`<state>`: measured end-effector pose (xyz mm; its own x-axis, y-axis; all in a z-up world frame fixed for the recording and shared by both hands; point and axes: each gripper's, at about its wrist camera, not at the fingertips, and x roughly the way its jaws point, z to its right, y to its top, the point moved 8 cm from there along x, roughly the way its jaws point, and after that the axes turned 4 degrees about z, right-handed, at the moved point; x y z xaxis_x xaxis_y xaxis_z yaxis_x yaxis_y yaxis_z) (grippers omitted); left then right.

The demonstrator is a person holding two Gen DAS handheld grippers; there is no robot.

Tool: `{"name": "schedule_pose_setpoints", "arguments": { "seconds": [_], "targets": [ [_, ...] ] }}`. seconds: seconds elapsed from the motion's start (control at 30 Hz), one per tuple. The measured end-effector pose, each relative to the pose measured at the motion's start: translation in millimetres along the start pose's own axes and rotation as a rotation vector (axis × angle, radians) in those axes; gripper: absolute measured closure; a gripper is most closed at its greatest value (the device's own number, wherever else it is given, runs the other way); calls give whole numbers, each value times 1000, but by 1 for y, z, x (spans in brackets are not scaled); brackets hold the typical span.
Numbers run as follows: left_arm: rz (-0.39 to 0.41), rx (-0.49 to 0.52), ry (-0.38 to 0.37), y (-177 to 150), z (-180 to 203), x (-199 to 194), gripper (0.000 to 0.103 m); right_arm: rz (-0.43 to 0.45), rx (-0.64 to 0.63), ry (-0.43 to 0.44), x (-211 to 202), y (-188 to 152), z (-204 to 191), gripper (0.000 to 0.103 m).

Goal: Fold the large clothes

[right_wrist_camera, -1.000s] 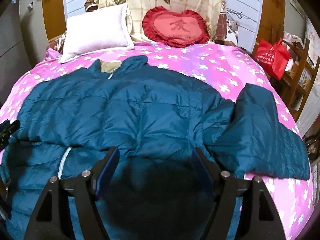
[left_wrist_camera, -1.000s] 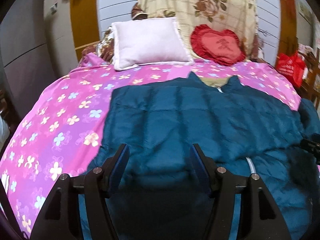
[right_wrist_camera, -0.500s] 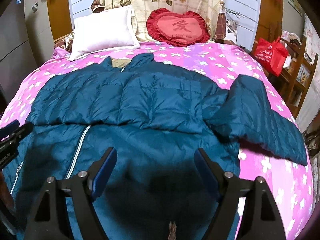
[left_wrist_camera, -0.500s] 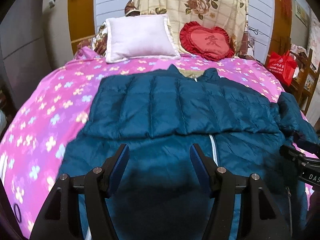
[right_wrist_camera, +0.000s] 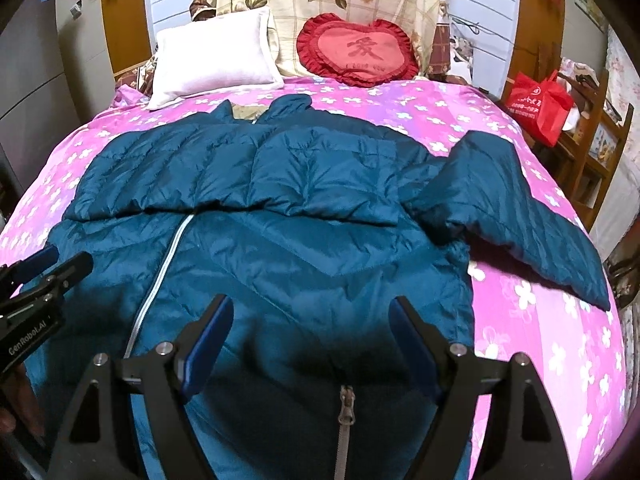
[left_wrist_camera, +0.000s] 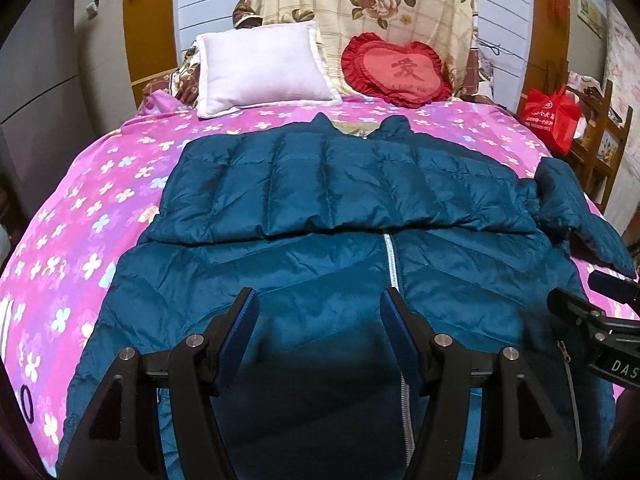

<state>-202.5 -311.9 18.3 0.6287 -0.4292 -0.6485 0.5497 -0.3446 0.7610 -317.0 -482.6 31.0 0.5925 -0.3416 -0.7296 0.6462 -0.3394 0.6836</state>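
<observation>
The big teal quilted puffer jacket point(left_wrist_camera: 320, 264) lies flat mid-bed on the pink flowered bedspread point(left_wrist_camera: 80, 216), one sleeve already folded across the chest, so the left gripper point(left_wrist_camera: 316, 312) and right gripper point(right_wrist_camera: 310, 320) hover released, gripping nothing, probably lining up for the other sleeve.

A home bedroom: a bed point(left_wrist_camera: 92, 184) spread with a pink flowered cover, a white pillow point(left_wrist_camera: 260, 68) and a red heart-shaped cushion point(left_wrist_camera: 396, 70) at its head edge, a rose-patterned cloth point(left_wrist_camera: 360, 4) behind, wooden shelves point(right_wrist_camera: 592, 140) alongside.
</observation>
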Motion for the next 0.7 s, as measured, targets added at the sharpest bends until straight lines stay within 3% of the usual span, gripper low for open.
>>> {"name": "schedule_pose_setpoints", "arguments": {
  "seconds": [0.4,0.7],
  "targets": [
    [-8,16,0,-7,9,4,60,-11,23,-10,4,-8,12,19],
    [-3,-4,-53,-10,12,8,60,-9,21,-35,8,-11,21,19]
  ]
}}
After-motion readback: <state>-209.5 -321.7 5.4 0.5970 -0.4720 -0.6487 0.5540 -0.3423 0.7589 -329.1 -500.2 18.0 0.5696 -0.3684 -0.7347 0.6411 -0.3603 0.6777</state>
